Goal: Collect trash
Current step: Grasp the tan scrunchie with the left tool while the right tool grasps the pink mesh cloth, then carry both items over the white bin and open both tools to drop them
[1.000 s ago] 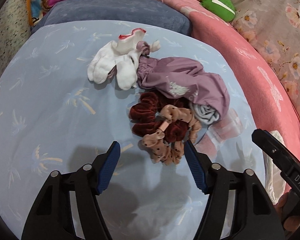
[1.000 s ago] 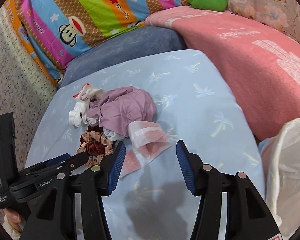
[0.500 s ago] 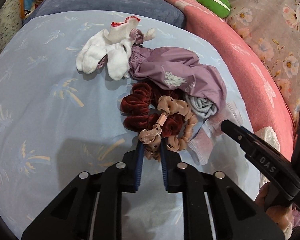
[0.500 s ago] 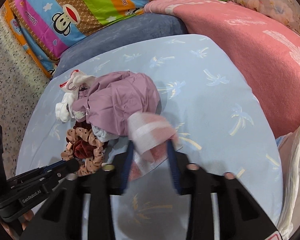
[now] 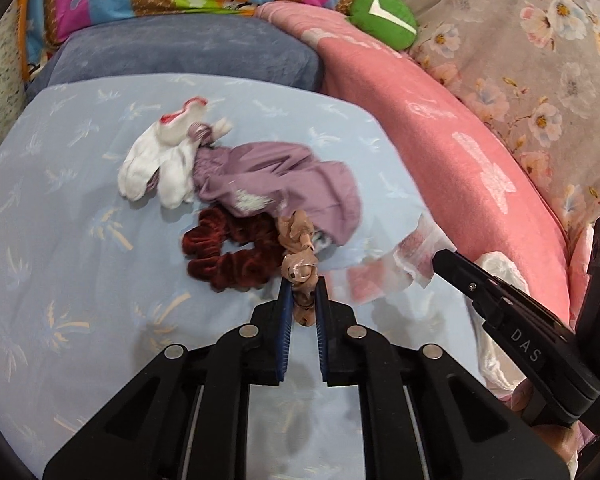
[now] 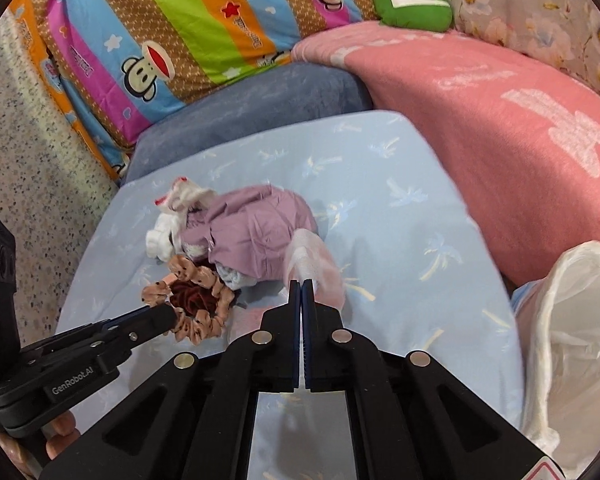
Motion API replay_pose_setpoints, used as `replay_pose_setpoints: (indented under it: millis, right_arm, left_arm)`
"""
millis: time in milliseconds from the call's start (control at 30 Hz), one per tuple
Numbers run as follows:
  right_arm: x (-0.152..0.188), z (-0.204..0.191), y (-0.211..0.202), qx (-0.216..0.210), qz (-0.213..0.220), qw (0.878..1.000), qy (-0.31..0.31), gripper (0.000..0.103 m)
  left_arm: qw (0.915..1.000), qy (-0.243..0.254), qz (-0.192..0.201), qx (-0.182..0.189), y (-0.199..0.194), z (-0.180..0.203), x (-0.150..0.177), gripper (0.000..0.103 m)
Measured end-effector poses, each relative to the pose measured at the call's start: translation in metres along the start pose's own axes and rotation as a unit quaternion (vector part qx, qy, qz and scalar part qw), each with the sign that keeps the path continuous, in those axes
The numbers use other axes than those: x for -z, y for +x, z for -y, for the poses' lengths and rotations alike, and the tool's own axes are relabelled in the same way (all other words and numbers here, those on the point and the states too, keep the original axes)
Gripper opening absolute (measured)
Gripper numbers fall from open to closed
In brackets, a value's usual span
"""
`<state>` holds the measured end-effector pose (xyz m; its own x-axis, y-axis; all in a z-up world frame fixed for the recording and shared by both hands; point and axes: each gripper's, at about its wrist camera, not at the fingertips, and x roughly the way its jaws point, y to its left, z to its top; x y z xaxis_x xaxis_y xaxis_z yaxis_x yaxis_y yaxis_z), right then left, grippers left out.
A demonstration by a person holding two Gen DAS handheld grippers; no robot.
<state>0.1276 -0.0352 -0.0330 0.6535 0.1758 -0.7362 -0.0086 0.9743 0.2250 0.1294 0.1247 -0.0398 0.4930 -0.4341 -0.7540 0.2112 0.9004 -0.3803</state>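
Blue sheet (image 5: pixel 80 280) bears two scrunchies (image 5: pixel 236 256), one plastic wrapper (image 6: pixel 316 268).

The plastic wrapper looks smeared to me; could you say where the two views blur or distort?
Left wrist: wrapper motion-blurred at the right gripper, scrunchie soft, edges fisheye-bent. Right wrist: wrapper blurred above the pads, sheet sharp, frame corners dark.

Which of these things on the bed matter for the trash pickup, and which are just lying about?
In the job:
left gripper, shut on the tan scrunchie
right gripper, shut on the clear wrapper
white bag

Lying about:
maroon scrunchie
purple garment
white socks
green cushion
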Motion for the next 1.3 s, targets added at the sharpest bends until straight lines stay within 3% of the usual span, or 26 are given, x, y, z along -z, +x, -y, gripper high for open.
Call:
replay_pose_setpoints:
  millis: [333,633,967,1300]
  right_arm:
    - [-0.011,0.030,-0.079,0.005,0.067,0.998,0.018,0.001]
    - [-0.008,0.090,-0.150,0.045,0.124,0.990,0.057,0.001]
    - [0.012,0.160,-0.203,0.088,0.158,0.978,0.105,0.001]
    - [0.029,0.207,-0.226,0.113,0.167,0.969,0.144,0.001]
  left_arm:
    - [0.9968,0.060,0.035,0.038,-0.022,0.070,-0.012,0.011]
    - [0.9888,0.121,0.046,0.075,-0.026,0.147,-0.011,0.011]
    - [0.9772,0.181,0.036,0.105,-0.016,0.222,0.002,0.011]
    - [0.9672,0.223,0.011,0.120,-0.001,0.274,0.021,0.012]
